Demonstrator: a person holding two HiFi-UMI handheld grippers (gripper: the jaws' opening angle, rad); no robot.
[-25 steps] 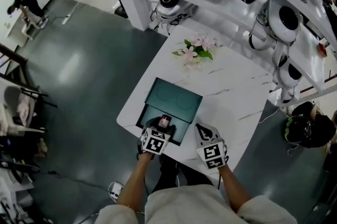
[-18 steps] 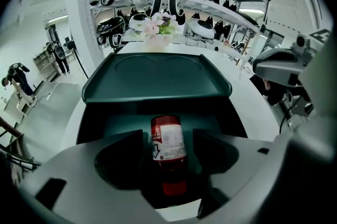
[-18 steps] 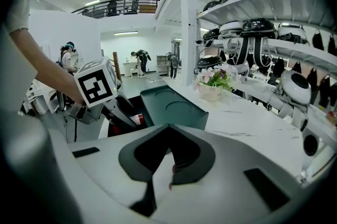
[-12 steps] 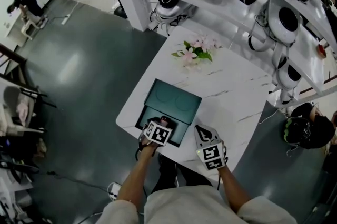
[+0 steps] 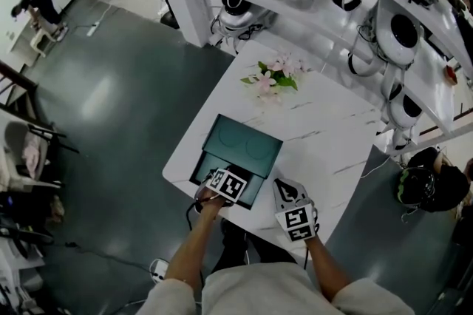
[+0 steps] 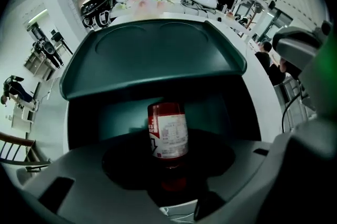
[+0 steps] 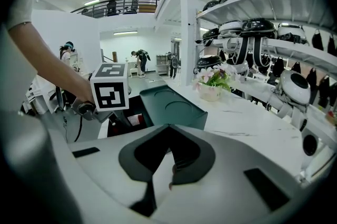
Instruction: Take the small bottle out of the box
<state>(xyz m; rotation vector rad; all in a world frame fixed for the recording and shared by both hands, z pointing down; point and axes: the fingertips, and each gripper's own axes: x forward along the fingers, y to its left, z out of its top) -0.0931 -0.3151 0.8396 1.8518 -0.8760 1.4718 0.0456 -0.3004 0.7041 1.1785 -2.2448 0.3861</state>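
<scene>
Desk (image 5: 318, 136): white, marbled, viewed from above.
Box (image 5: 244, 145): dark green; placed at the near left edge of the desk; lid stood open, two round hollows pressed into its inner face.
Small bottle (image 6: 168, 136): red, white printed label; found inside the box, in the dark well under the lid; not yet lifted out.
Left gripper (image 5: 225, 183): pointed steeply down into the box; fingers apart and just now closing, the small bottle framed between them; no press on it is made out.
Right gripper (image 5: 288, 197): held over the near desk edge, just right of the box; fingers closed together, nothing between them.
Flowers (image 5: 272, 75): pink and white, green leaves; set at the far side of the desk, well apart from the box.
Shelf (image 5: 310, 18): white, behind the desk; loaded with rounded black and white gear.
</scene>
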